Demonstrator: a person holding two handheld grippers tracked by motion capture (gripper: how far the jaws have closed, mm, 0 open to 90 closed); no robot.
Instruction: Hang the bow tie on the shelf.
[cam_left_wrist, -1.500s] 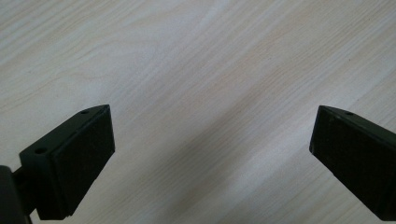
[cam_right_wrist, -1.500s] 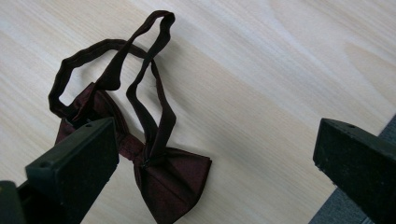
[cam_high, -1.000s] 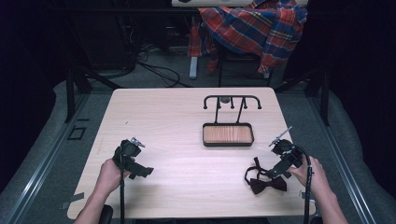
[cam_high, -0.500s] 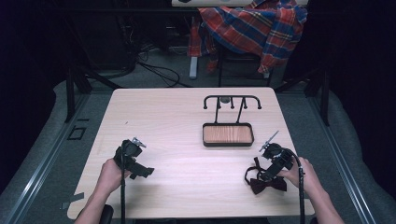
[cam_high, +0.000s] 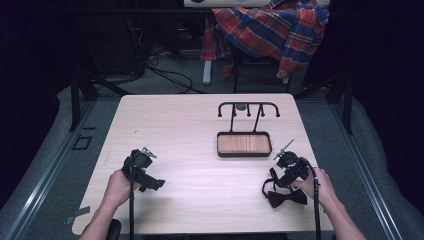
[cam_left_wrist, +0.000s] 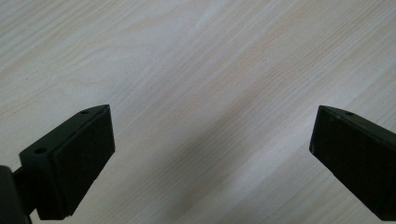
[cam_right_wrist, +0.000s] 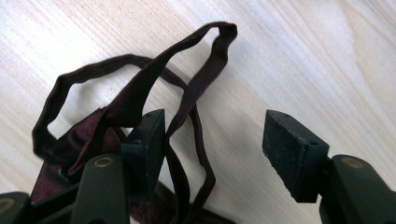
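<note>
1 wooden tray (cam_high: 244, 144) stands beyond bow tie (cam_high: 287, 198)

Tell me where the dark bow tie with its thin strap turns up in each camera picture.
High view: the dark bow tie lies near the table's right front edge, under the right gripper.
Left gripper view: bare pale wooden tabletop between open jaws.
Right gripper view: its strap loops lower left, partly between the closing jaws.
Shared landmark: the tabletop grain.

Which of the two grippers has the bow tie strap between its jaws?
The right gripper: the dark bow tie strap loops between its half-closed jaws, which have just been closing. The left gripper has bare table between its jaws.
</note>
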